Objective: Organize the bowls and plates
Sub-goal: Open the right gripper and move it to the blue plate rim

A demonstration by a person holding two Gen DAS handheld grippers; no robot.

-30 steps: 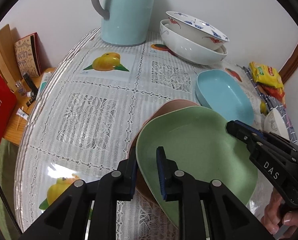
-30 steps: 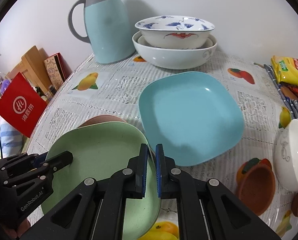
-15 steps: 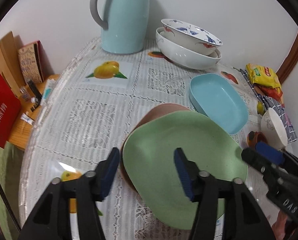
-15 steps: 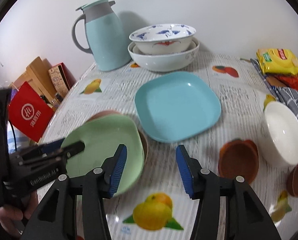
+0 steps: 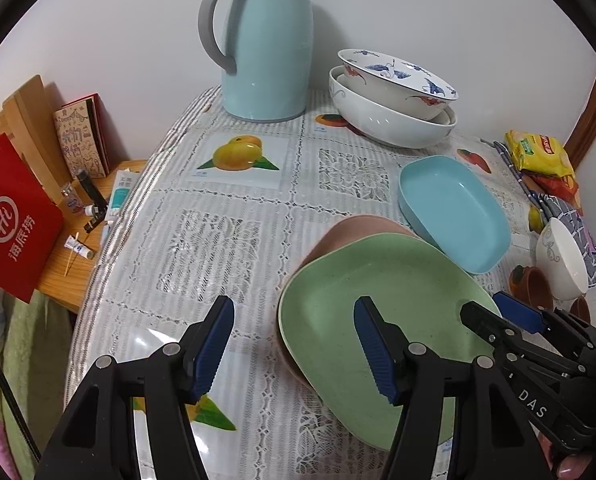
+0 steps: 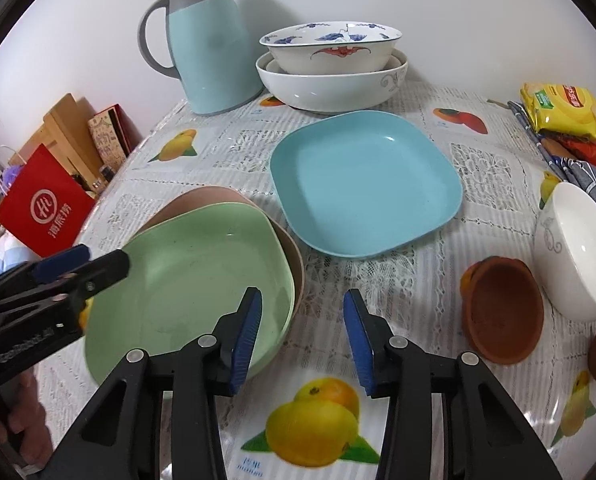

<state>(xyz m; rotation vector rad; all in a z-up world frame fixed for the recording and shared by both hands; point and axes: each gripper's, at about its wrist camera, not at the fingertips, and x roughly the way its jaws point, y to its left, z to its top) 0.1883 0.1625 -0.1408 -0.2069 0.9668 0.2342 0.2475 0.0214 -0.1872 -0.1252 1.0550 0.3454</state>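
A green plate lies stacked on a brown plate on the table. A light blue plate lies beside them. Two large bowls are nested at the back. My left gripper is open and empty at the green plate's near left rim. My right gripper is open and empty just right of the green plate. A white bowl and small brown dishes stand on the right.
A light blue thermos jug stands at the back. Snack packets and a checked cloth lie at the right edge. A low wooden side table with a red bag is on the left.
Both grippers have let go of the green plate, opened and pulled back. The green plate now rests on the brown plate.
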